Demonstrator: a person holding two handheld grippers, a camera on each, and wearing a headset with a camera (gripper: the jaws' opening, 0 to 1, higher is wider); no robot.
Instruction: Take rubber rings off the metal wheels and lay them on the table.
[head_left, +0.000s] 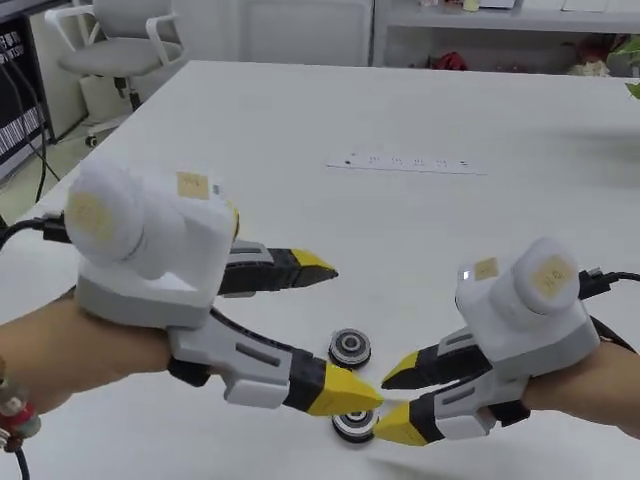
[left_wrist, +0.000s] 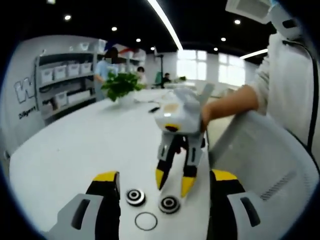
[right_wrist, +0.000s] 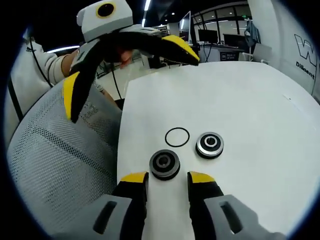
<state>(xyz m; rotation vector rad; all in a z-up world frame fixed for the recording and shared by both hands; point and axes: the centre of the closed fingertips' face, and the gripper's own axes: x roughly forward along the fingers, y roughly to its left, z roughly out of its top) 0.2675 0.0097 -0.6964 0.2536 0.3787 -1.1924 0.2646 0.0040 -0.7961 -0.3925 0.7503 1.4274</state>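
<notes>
Right gripper view puts the dark wheel (right_wrist: 164, 164) just ahead of your right gripper (right_wrist: 167, 176), jaws narrowly parted; one rubber ring (right_wrist: 177, 137) lies on the table (right_wrist: 240, 100) beside the shinier wheel (right_wrist: 209, 145). Your left gripper (head_left: 348, 333) gapes wide: brace the hub, then peel only rubber.

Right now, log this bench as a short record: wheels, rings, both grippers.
left gripper: open wide, holding nothing
right gripper: open, holding nothing
dark-rimmed wheel: on the table, just ahead of the right gripper's tips
bright-rimmed wheel: on the table, apart from the dark one
rubber ring: loose, lying flat on the table beside both wheels
</notes>
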